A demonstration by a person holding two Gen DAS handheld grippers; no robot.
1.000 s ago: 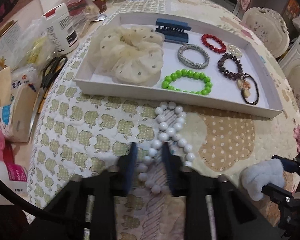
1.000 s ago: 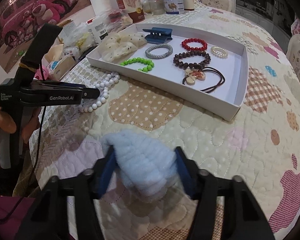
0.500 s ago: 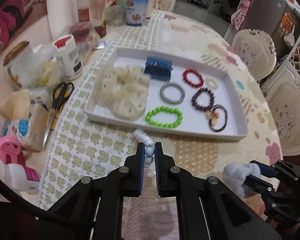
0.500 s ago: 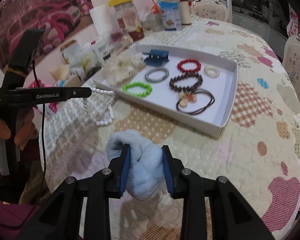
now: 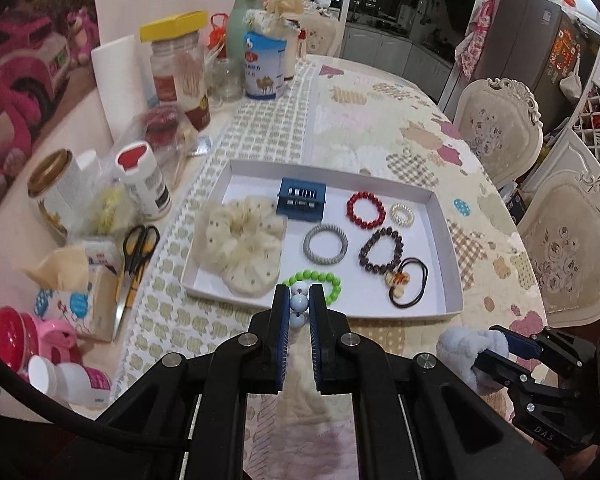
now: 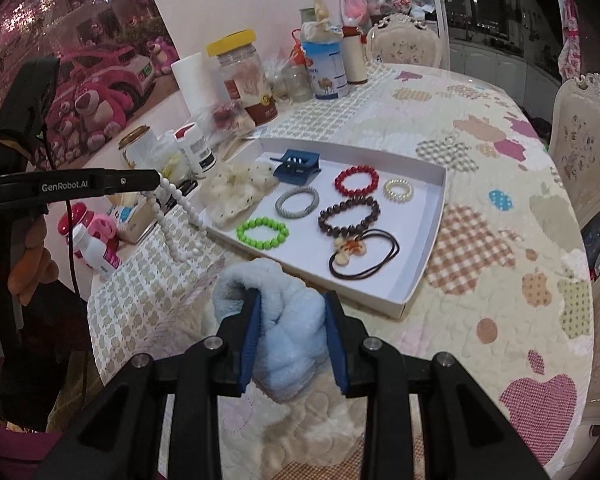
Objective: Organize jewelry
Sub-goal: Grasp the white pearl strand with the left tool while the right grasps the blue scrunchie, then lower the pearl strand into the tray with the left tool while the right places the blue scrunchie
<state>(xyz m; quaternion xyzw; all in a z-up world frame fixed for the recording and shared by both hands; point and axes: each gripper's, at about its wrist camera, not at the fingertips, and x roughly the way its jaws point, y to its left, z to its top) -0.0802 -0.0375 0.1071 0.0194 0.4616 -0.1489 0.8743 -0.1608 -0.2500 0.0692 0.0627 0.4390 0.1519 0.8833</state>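
My left gripper (image 5: pixel 299 300) is shut on a white pearl necklace (image 5: pixel 299 302). In the right wrist view the necklace (image 6: pixel 180 216) hangs from the left gripper (image 6: pixel 156 184) above the table, left of the white tray (image 6: pixel 416 280). My right gripper (image 6: pixel 290 320) is shut on a fluffy light blue scrunchie (image 6: pixel 288 332), held in front of the tray's near edge; it also shows in the left wrist view (image 5: pixel 464 348). The tray (image 5: pixel 452 308) holds a cream scrunchie (image 5: pixel 240 244), a blue hair clip (image 5: pixel 301 200), green (image 5: pixel 332 284), red (image 5: pixel 365 209) and dark bracelets (image 5: pixel 381 250) and hair ties.
Jars, bottles, a paper roll (image 5: pixel 118 80), scissors (image 5: pixel 138 248) and tissue packs crowd the table's left side. A pink toy (image 5: pixel 40 332) stands at the near left. Ornate chairs (image 5: pixel 496 124) stand at the right. The quilted cloth (image 5: pixel 380 120) covers the table.
Both grippers have risen and pulled back from the table. The left one closed on the pearl necklace and lifted it off the cloth. The right one closed on the blue scrunchie and lifted it.
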